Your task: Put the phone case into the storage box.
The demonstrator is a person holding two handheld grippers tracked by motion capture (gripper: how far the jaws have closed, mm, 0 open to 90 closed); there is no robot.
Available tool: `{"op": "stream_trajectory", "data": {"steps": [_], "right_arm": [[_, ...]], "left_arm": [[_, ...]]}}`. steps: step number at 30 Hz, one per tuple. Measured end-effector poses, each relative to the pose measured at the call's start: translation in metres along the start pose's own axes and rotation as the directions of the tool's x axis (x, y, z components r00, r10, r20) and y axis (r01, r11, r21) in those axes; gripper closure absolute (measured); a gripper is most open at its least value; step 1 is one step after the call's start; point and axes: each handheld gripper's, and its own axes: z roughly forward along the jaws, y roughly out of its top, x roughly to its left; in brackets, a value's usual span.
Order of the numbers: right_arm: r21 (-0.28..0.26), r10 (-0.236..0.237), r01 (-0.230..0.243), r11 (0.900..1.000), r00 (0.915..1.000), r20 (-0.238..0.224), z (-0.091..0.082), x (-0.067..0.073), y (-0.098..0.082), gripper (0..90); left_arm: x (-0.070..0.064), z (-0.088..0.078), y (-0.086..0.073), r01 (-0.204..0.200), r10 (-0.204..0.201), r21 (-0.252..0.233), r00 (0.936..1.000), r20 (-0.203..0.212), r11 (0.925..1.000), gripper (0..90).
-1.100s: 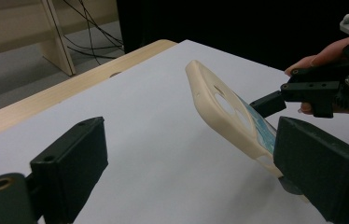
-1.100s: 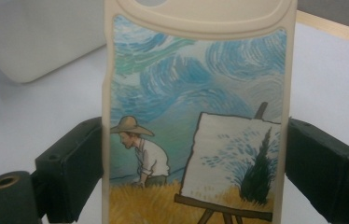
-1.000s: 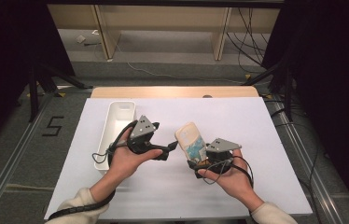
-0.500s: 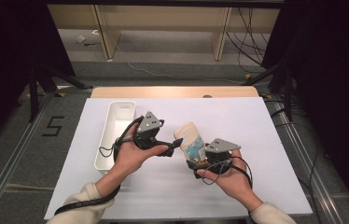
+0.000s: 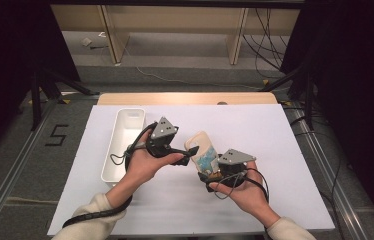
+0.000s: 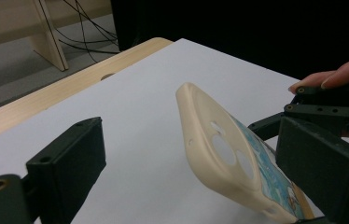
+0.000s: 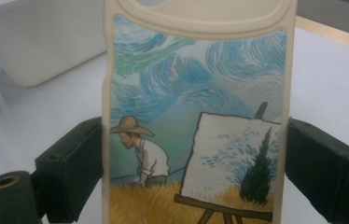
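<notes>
A cream phone case [image 5: 201, 148] with a painted scene of a man at an easel is held up over the table's middle. My right gripper [image 5: 209, 171] is shut on its lower end; in the right gripper view both jaws press the edges of the phone case [image 7: 196, 116], with the right gripper [image 7: 196, 161] centred on it. My left gripper [image 5: 189, 151] comes in from the left, open. In the left gripper view the phone case [image 6: 224, 154] sits tilted between the wide-apart jaws of the left gripper [image 6: 198, 140], nearer the right-hand jaw, its camera holes showing.
A long white tray [image 5: 121, 145] stands on the white sheet [image 5: 275, 140] left of the hands, seen also as the white tray [image 7: 37, 42] behind the case. A wooden table edge [image 5: 185, 98] runs along the back. Floor cables [image 5: 270, 30] lie beyond.
My left gripper has moved a little to the right, bringing its open jaws around the upper end of the case. The right gripper keeps hold of the case.
</notes>
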Motion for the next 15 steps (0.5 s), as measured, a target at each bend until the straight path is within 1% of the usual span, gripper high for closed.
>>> {"op": "stream_trajectory", "data": {"steps": [8, 13, 15], "right_arm": [[-0.001, -0.007, 0.007, 1.0, 1.0, -0.003, 0.0014, 0.0031, 0.0008, 11.7], [-0.002, -0.012, 0.012, 1.0, 0.9999, -0.006, 0.0024, 0.0051, 0.0018, 11.7], [-0.002, -0.015, 0.015, 1.0, 0.9999, -0.006, 0.0031, 0.006, 0.0018, 11.7]], "left_arm": [[-0.0011, 0.0054, 0.0007, 0.006, -0.006, 0.012, 0.9999, 0.013, 0.9999, 8.2], [-0.0015, 0.0086, 0.0013, 0.006, -0.006, 0.02, 0.9999, 0.016, 0.9998, 8.8], [-0.0019, 0.0098, 0.0017, 0.009, -0.01, 0.026, 0.9999, 0.011, 0.9996, 10.0]]}}
